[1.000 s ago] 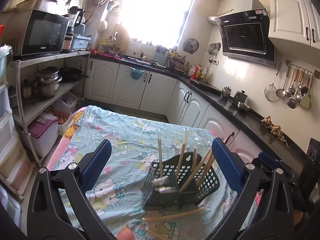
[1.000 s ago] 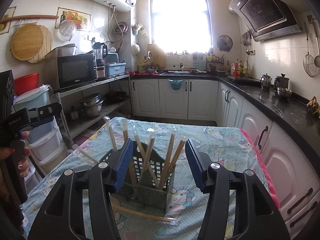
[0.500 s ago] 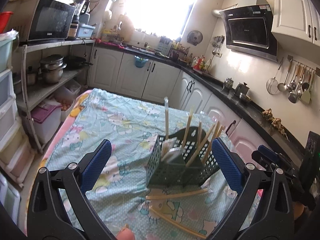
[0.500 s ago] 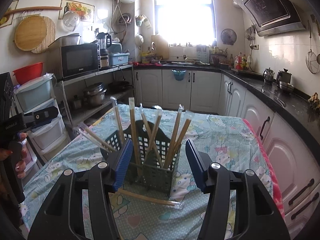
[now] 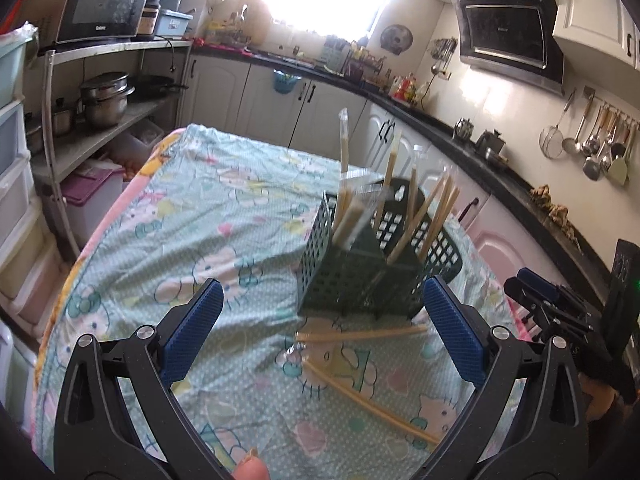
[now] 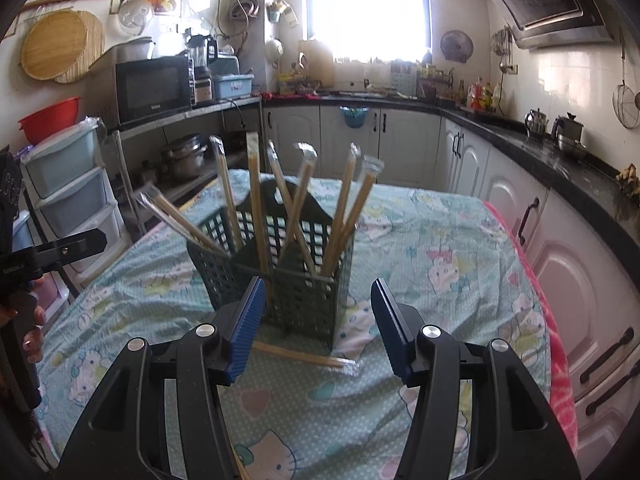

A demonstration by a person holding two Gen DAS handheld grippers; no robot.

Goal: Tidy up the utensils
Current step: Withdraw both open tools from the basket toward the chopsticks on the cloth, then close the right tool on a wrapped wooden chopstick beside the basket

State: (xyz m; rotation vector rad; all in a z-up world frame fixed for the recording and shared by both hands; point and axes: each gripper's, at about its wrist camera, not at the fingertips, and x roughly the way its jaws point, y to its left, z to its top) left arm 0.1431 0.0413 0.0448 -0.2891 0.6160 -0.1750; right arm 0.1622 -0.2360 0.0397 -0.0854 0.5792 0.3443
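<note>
A dark green perforated utensil basket [image 5: 360, 276] stands on the patterned tablecloth and holds several wrapped chopstick pairs upright. It also shows in the right wrist view [image 6: 296, 288]. Two wrapped chopstick pairs lie loose on the cloth: one [image 5: 360, 334] just in front of the basket, one [image 5: 372, 404] nearer me. The first also shows in the right wrist view [image 6: 304, 356]. My left gripper [image 5: 320, 332] is open and empty, above the loose pairs. My right gripper [image 6: 318, 320] is open and empty, close in front of the basket.
The table [image 5: 192, 216] has a teal cartoon cloth with a pink edge. A metal shelf with pots [image 5: 104, 96] and plastic drawers [image 6: 64, 184] stands on the left. White cabinets and a black counter [image 6: 560, 168] run behind and to the right.
Both grippers have drawn back and lowered a little, so the basket sits farther ahead and the second loose chopstick pair has come into the left view. Both stay open.
</note>
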